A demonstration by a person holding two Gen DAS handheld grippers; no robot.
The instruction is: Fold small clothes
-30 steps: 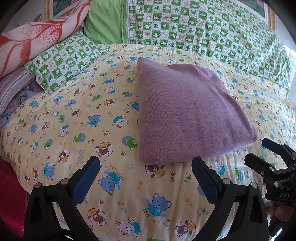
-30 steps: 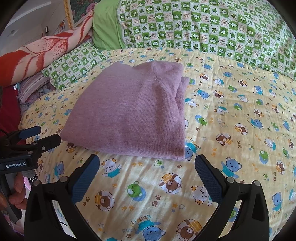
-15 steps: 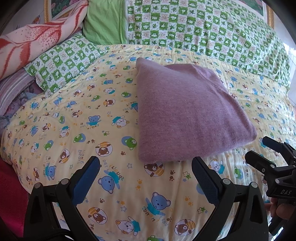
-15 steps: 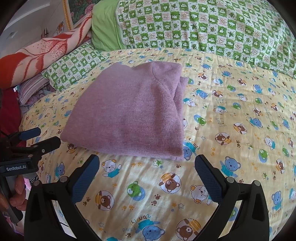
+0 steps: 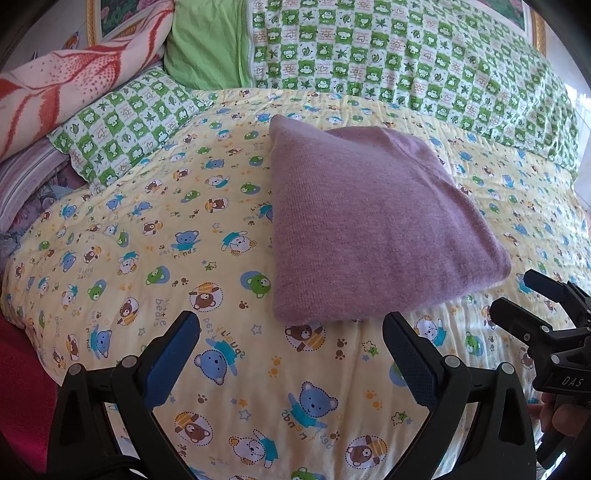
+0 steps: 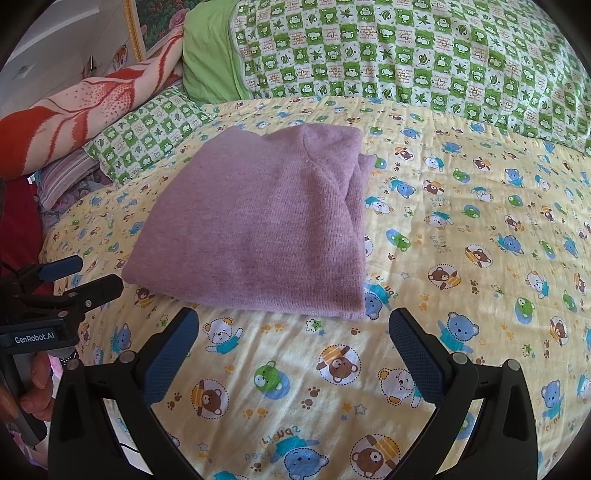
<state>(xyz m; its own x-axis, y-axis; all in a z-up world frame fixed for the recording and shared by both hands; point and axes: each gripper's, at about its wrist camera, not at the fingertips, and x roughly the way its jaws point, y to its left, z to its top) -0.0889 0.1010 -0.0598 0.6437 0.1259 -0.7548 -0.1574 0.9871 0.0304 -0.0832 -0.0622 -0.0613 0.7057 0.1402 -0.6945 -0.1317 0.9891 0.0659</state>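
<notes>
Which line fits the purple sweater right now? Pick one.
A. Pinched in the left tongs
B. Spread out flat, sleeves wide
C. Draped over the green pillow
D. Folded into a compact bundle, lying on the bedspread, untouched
D: the purple sweater lies folded on the bedspread, with both the left tongs and right tongs open and short of it.

This is a bedroom in a home. A bed fills both views, spread with a yellow quilt [image 5: 229,369] printed with cartoon bears. A green-and-white checked pillow [image 5: 122,129] and matching blanket [image 6: 406,55] lie at its head beside a red-and-cream blanket [image 6: 92,107], with a gold-framed floral picture [image 6: 147,26] behind.
</notes>
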